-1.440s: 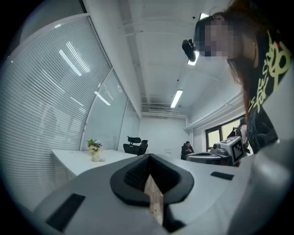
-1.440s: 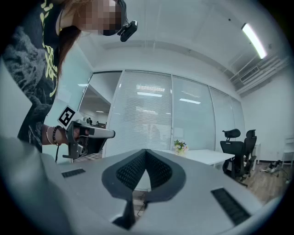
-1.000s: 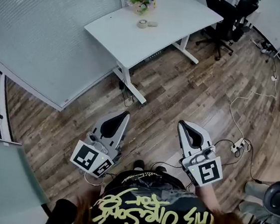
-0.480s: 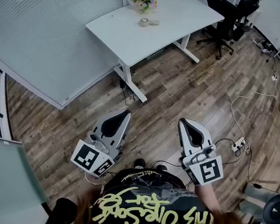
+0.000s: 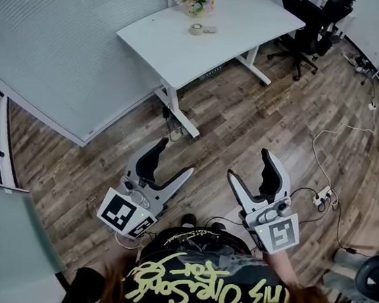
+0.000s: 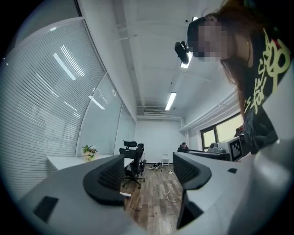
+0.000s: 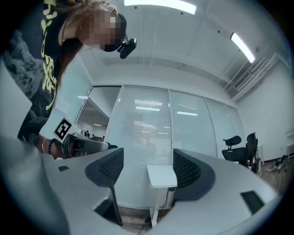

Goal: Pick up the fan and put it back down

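Head view: the left gripper and right gripper hover side by side over the wood floor, well apart from a white desk; a dark round shape at the lower right edge may be the fan, though that cannot be told. Left gripper view: jaws just opened wide, nothing between them, an office chair far beyond; right gripper view: jaws likewise just spread and empty, the desk standing beyond.

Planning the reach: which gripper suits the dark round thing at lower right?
Right, probably. The right gripper sits nearer the round thing than the left gripper; both have just opened, empty.
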The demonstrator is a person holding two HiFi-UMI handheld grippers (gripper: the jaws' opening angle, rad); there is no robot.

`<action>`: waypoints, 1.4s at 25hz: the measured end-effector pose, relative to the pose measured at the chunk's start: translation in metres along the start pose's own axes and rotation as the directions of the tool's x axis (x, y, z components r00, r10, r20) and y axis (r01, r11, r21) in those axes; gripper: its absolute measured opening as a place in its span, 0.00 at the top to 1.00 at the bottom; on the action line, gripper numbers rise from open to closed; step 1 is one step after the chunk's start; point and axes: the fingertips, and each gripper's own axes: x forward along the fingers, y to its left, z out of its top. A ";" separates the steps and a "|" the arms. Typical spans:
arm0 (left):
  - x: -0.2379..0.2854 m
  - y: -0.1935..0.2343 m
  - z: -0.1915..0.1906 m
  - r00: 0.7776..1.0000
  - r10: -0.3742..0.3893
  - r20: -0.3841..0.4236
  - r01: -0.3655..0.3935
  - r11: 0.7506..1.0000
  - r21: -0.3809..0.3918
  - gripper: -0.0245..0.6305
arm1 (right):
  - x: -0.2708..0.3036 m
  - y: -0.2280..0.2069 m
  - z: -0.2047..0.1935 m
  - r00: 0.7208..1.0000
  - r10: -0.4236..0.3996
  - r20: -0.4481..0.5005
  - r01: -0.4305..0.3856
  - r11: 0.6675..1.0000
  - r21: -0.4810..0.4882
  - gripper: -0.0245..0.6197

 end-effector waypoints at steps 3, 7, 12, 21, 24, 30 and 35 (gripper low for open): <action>-0.001 0.003 0.005 1.000 0.004 0.021 -0.005 1.000 0.012 0.39 | 0.002 0.004 -0.001 1.000 0.020 0.003 -0.020 1.000 -0.021 0.46; -0.003 0.008 0.005 1.000 0.018 0.021 -0.018 0.999 0.028 0.37 | 0.002 0.004 -0.004 1.000 0.025 -0.008 -0.025 1.000 -0.012 0.46; 0.000 0.012 0.003 1.000 0.018 0.004 -0.019 1.000 0.021 0.37 | 0.005 -0.004 -0.005 1.000 0.013 -0.017 -0.013 1.000 0.015 0.46; -0.008 0.030 -0.002 0.999 0.052 -0.016 -0.051 0.999 0.002 0.37 | 0.011 -0.005 -0.011 0.999 -0.004 -0.045 0.005 0.999 0.039 0.46; -0.014 0.037 -0.003 0.999 0.043 -0.018 -0.043 0.999 -0.001 0.37 | 0.015 0.000 -0.009 0.999 -0.024 -0.043 0.026 0.999 0.029 0.46; -0.022 0.050 -0.007 1.000 0.013 -0.025 -0.013 1.000 -0.002 0.37 | 0.017 0.012 -0.009 0.997 -0.062 -0.053 0.062 0.998 -0.002 0.46; -0.011 0.053 -0.016 1.000 -0.003 -0.023 0.002 1.000 -0.028 0.37 | 0.009 0.006 -0.013 0.992 -0.094 -0.089 0.092 0.995 -0.026 0.46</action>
